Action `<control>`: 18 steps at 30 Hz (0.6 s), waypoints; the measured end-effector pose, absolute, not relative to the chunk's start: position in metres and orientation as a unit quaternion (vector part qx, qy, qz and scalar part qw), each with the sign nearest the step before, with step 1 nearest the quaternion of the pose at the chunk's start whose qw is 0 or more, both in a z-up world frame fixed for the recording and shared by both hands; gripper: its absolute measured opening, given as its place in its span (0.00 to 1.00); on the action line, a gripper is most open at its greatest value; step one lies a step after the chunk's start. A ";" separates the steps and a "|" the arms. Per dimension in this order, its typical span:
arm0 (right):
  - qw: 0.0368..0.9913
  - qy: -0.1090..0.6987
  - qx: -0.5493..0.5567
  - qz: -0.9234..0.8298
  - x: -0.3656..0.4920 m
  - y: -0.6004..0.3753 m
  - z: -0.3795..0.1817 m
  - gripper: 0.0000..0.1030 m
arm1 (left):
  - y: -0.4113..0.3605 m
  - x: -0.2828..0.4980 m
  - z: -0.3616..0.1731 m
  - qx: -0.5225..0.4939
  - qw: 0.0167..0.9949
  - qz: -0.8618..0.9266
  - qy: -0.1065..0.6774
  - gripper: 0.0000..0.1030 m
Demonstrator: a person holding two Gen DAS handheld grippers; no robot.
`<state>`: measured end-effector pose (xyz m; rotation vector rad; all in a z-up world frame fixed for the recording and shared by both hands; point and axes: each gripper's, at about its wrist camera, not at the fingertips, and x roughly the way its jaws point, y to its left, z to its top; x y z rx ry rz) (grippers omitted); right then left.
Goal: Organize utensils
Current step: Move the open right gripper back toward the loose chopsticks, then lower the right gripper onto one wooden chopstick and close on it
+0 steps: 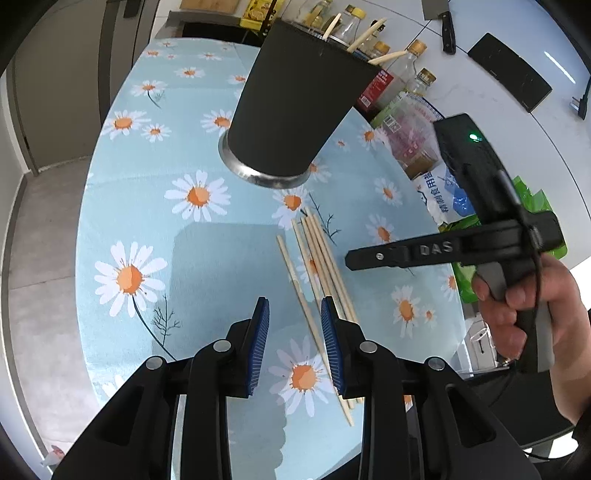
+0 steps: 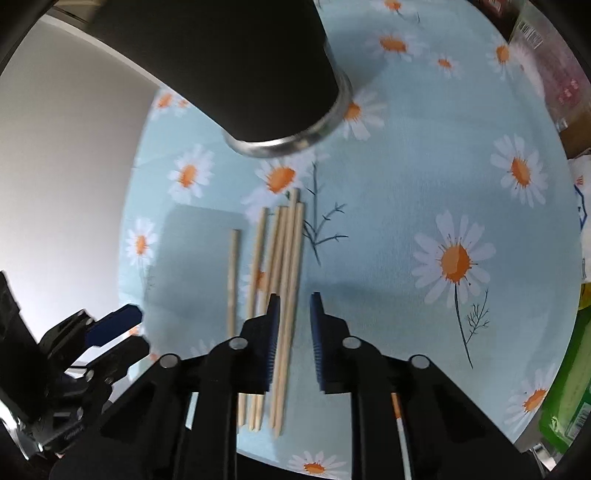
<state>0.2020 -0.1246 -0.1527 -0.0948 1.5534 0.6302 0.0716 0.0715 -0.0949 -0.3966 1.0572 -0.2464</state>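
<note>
Several wooden chopsticks lie side by side on the daisy tablecloth; they also show in the right wrist view. A black holder cup with a metal base stands behind them, with three chopsticks sticking out of it; it also shows in the right wrist view. My left gripper is open and empty, just left of the near ends of the chopsticks. My right gripper is open above the chopsticks, one chopstick lying between its pads; it also shows from the side in the left wrist view.
Bottles and jars, a salt bag and green packaging crowd the table's far right. A cleaver and a black board lie on the white counter behind. The left gripper shows in the right wrist view.
</note>
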 end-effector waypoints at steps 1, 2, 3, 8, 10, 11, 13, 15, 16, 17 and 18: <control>0.662 0.695 -0.041 0.277 0.202 -0.123 -0.155 0.16 | 0.073 0.071 -0.096 -0.191 0.837 -0.118 0.500 0.27; 0.659 0.700 -0.041 0.273 0.203 -0.121 -0.157 0.14 | 0.074 0.071 -0.097 -0.194 0.835 -0.119 0.501 0.27; 0.659 0.700 -0.043 0.271 0.204 -0.119 -0.158 0.13 | 0.074 0.071 -0.098 -0.195 0.834 -0.120 0.503 0.27; 0.657 0.705 -0.059 0.260 0.205 -0.109 -0.163 0.11 | 0.079 0.069 -0.102 -0.197 0.832 -0.124 0.504 0.27; 0.659 0.705 -0.068 0.255 0.204 -0.107 -0.163 0.10 | 0.079 0.069 -0.103 -0.195 0.831 -0.124 0.506 0.27; 0.659 0.704 -0.073 0.255 0.204 -0.107 -0.162 0.10 | 0.080 0.070 -0.104 -0.195 0.830 -0.124 0.507 0.27; 0.660 0.703 -0.081 0.253 0.203 -0.104 -0.163 0.10 | 0.079 0.070 -0.104 -0.190 0.831 -0.127 0.507 0.27; 0.658 0.705 -0.086 0.251 0.203 -0.104 -0.163 0.10 | 0.079 0.071 -0.104 -0.190 0.830 -0.128 0.509 0.27; 0.657 0.706 -0.086 0.250 0.203 -0.103 -0.164 0.09 | 0.079 0.072 -0.104 -0.192 0.829 -0.131 0.509 0.27; 0.656 0.707 -0.087 0.250 0.203 -0.104 -0.164 0.09 | 0.079 0.073 -0.104 -0.191 0.829 -0.132 0.509 0.27; 0.655 0.709 -0.087 0.248 0.203 -0.104 -0.164 0.09 | 0.078 0.073 -0.104 -0.188 0.829 -0.134 0.510 0.27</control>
